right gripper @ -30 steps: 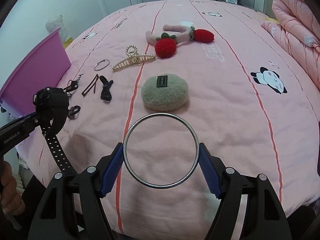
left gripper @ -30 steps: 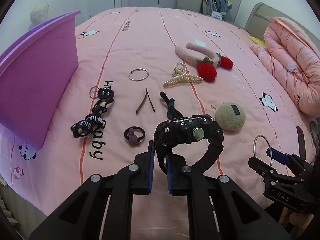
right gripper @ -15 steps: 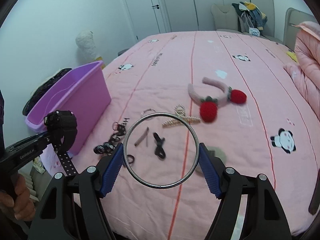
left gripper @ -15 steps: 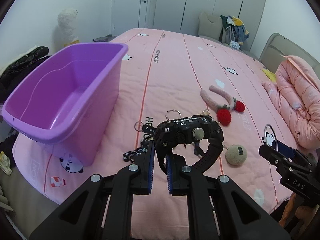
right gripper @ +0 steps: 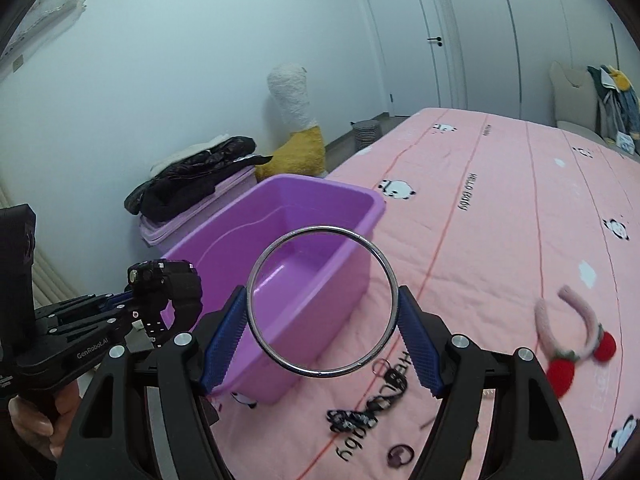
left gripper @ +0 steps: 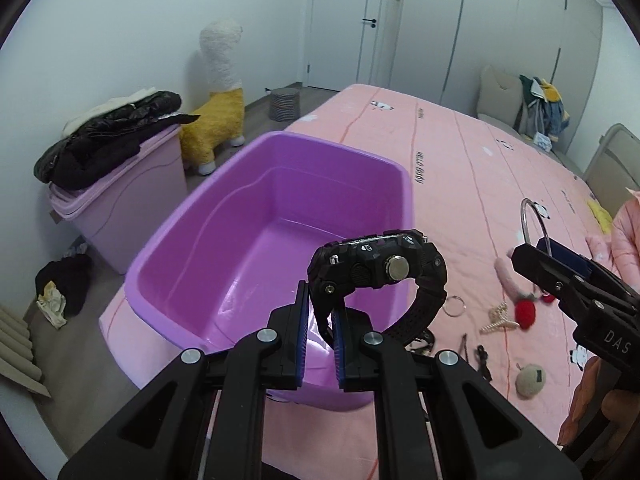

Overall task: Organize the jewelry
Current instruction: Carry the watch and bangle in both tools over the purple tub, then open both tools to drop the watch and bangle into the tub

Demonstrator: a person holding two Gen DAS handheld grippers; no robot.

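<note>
We see pale walls, a white door [left gripper: 366, 24] at upper centre, a pink bed [left gripper: 472, 168] filling the right, and a plush alpaca [left gripper: 218, 92] on grey floor, upper left.

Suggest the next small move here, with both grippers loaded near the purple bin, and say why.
Probably carry the left gripper a little further forward over the purple bin, then open it. It is clamped on the black watch strap, which hangs by the bin's near rim, and nothing shows inside the bin. The right gripper, holding the metal bangle, could follow.
</note>
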